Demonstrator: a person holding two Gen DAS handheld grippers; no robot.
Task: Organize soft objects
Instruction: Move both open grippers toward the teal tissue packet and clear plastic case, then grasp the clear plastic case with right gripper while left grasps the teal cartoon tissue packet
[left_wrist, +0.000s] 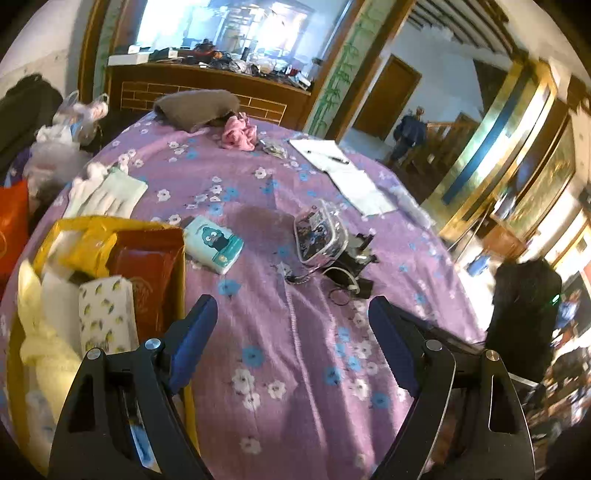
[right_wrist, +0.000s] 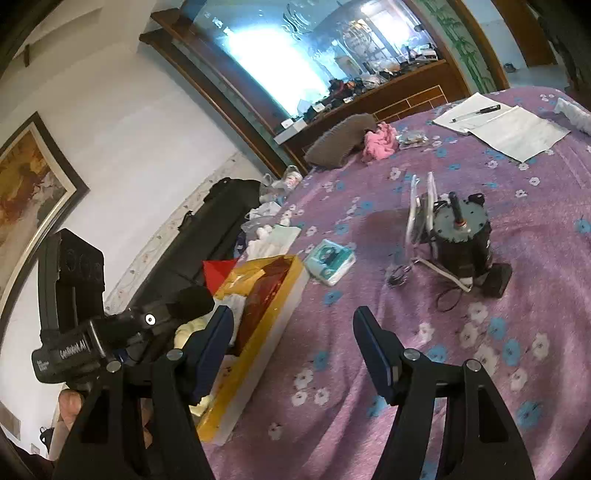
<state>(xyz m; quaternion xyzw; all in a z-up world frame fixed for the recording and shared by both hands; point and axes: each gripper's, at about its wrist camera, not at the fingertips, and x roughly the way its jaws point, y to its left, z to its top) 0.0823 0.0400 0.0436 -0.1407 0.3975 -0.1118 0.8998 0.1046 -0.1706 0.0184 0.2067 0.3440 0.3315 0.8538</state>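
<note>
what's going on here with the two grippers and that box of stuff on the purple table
A person holds a gripper in each hand over the purple flowered cloth. The left gripper and right gripper are both open and empty. The yellow box already holds soft packs and cloths, while a tissue pack and pink cloth lie outside it.

A soft, matt purple cloth (left_wrist: 295, 350) with printed flowers covers the table. The yellow box (left_wrist: 177, 295) looks like glossy cardboard, with a shiny red packet (left_wrist: 147, 266) inside. The tissue pack (left_wrist: 214, 243) wears smooth plastic film. The pouch (left_wrist: 321, 236) is clear, glossy plastic. The grey cushion (left_wrist: 195, 107) looks woolly and matt, the pink cloth (left_wrist: 238, 133) fluffy. White sheets (left_wrist: 347, 173) are matt paper. The cabinet (left_wrist: 207, 88) behind is polished wood
</note>
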